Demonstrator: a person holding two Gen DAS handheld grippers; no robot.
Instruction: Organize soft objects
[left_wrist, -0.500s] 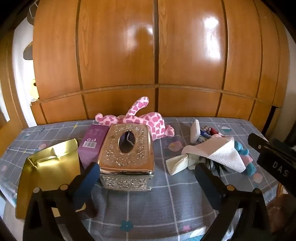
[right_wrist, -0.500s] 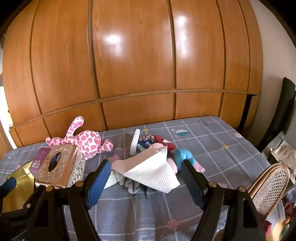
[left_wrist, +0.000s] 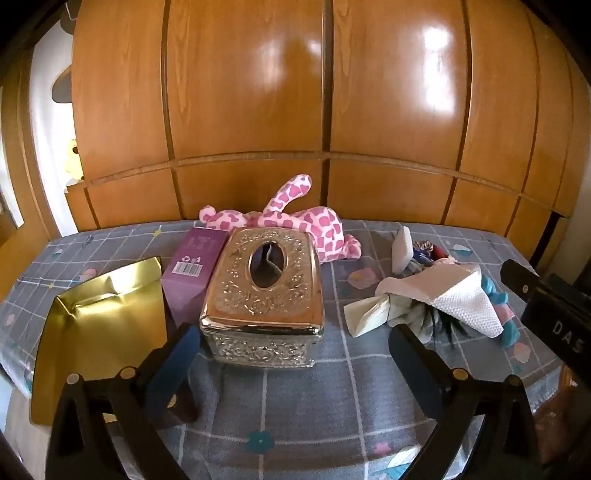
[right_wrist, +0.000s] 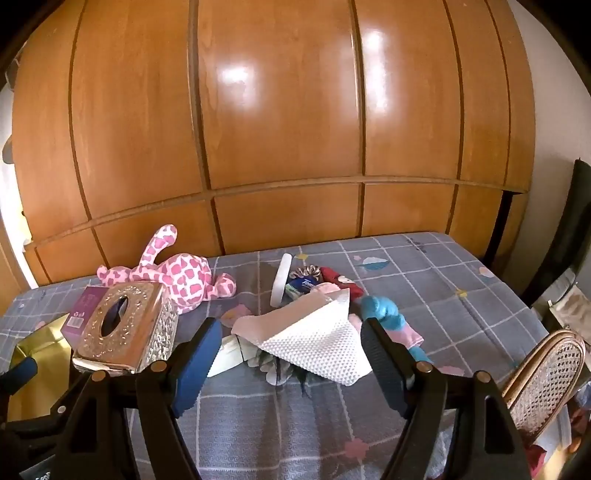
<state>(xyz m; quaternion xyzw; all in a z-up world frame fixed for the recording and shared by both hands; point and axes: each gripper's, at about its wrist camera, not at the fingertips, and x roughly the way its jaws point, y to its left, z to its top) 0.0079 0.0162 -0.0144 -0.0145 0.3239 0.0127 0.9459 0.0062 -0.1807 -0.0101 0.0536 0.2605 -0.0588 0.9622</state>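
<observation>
Both tongs, the left (left_wrist: 291, 354) and the right (right_wrist: 290, 354), are hanging spread and empty over the table (right_wrist: 424, 280), so the right one should be descending on the loose tissue (right_wrist: 314, 336) gently, while only the left view is showing the gold bag (left_wrist: 99, 328) fully
</observation>
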